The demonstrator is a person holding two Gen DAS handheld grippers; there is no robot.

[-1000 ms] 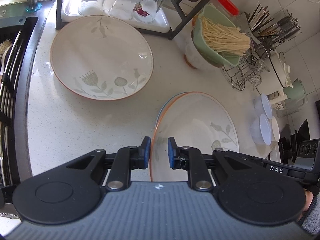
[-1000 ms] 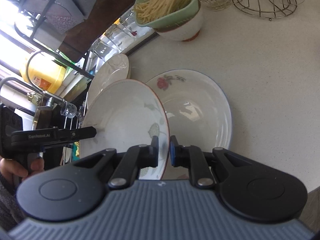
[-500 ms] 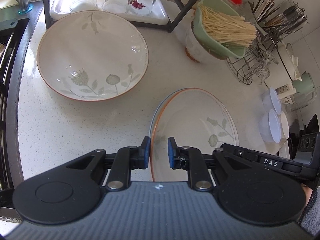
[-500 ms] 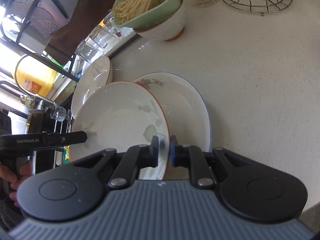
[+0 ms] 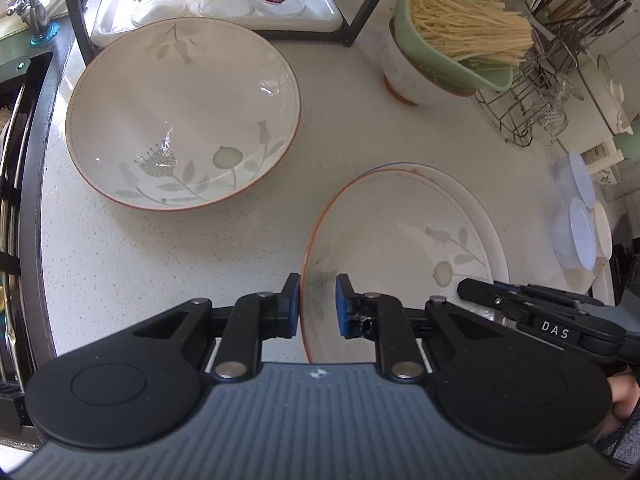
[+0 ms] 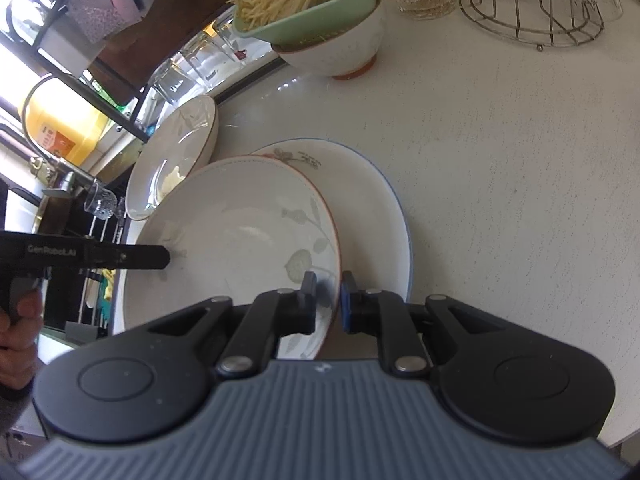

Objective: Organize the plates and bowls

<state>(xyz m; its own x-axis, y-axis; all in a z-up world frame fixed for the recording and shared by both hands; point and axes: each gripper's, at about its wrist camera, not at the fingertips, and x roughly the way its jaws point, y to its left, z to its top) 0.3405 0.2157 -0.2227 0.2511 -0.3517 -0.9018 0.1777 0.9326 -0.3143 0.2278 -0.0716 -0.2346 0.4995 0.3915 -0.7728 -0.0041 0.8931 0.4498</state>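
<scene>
Showing two matching handheld tools: left gripper [image 5: 317, 304] and right gripper [image 6: 328, 300], each wearing black linkage arms, silver pivot screws, blue pads [image 5: 342, 308], ribbed grey housing. Displaying white lettering "DAS" at three o'clock, "GenRobot.AI" at nine o'clock. Peeking grey knit sleeve [image 6: 14, 408].

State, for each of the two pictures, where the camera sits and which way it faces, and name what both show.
Left wrist: rides the left gripper, looking steeply down at the counter; its pads clamp the orange-rimmed plate.
Right wrist: rides the right gripper, looking down across the same plate's opposite rim; a hand shows at left.
Shared: that plate, the blue-rimmed plate under it, the big floral bowl.
</scene>
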